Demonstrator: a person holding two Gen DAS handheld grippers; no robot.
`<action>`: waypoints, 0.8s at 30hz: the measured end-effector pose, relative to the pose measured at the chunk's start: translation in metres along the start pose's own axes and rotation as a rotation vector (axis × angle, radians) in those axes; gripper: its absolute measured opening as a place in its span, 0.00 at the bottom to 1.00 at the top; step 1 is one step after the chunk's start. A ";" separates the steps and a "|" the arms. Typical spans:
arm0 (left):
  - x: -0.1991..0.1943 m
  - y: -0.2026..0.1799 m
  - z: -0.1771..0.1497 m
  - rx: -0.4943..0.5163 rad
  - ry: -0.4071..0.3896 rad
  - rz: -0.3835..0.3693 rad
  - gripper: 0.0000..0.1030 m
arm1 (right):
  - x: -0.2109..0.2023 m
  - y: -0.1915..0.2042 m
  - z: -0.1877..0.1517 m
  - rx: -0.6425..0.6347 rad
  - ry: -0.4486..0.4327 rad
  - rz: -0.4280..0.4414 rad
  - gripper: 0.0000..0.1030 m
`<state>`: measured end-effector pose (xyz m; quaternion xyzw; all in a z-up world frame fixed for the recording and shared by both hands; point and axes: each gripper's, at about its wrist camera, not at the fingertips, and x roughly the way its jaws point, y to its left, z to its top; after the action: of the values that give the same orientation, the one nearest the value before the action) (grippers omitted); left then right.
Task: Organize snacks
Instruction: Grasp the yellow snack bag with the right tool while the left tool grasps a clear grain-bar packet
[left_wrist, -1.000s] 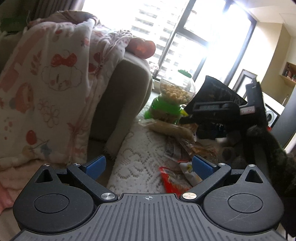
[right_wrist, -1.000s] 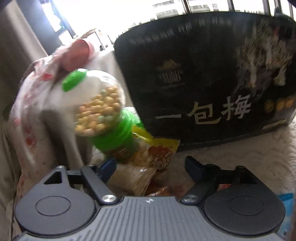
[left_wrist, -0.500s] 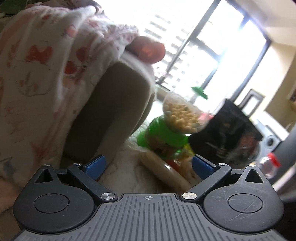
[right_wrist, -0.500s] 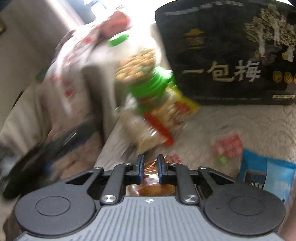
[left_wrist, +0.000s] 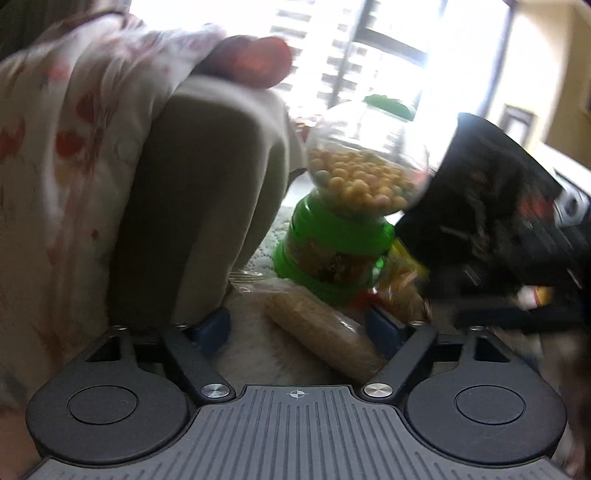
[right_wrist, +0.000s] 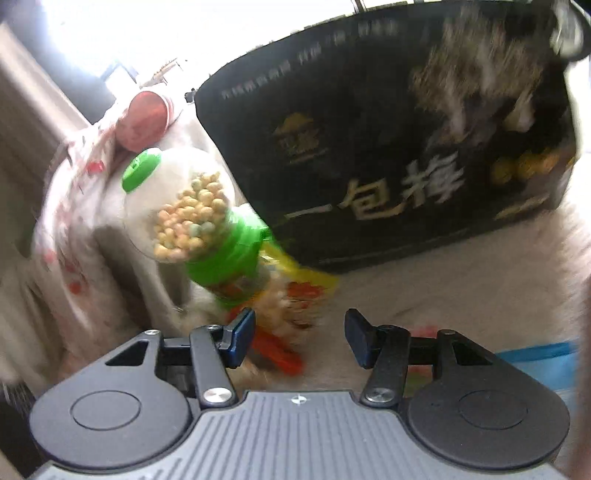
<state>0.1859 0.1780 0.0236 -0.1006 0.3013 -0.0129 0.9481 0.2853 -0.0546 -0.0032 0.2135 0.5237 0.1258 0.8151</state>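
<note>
Since half a second ago, right gripper (right_wrist: 300, 334) has spread its fingers, releasing the brown packet; an orange snack bag (right_wrist: 295, 306) lies between them. Left gripper (left_wrist: 298, 328), fingers spread wide, has a tan cracker packet (left_wrist: 325, 332) between its fingers, green candy dispenser (left_wrist: 343, 221) just beyond, black box (right_wrist: 388, 147) right.

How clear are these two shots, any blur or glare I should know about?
Left wrist view: window blown out white, black bag smeared by motion, left gripper body sharp. Right wrist view: candy dispenser and snack packets motion-blurred, top left overexposed, fisheye bends the bag's edges.
</note>
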 end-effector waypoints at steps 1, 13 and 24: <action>-0.005 0.001 -0.001 0.031 0.005 -0.002 0.81 | 0.008 0.003 0.003 0.020 0.006 0.020 0.58; -0.009 0.016 0.000 -0.024 0.031 -0.074 0.64 | 0.005 0.048 -0.003 -0.301 0.012 -0.193 0.50; -0.044 -0.015 -0.020 0.110 0.028 -0.117 0.32 | -0.127 0.034 -0.085 -0.477 0.024 -0.048 0.50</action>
<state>0.1390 0.1632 0.0355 -0.0655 0.3067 -0.0865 0.9456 0.1551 -0.0609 0.0837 0.0010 0.4937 0.2292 0.8389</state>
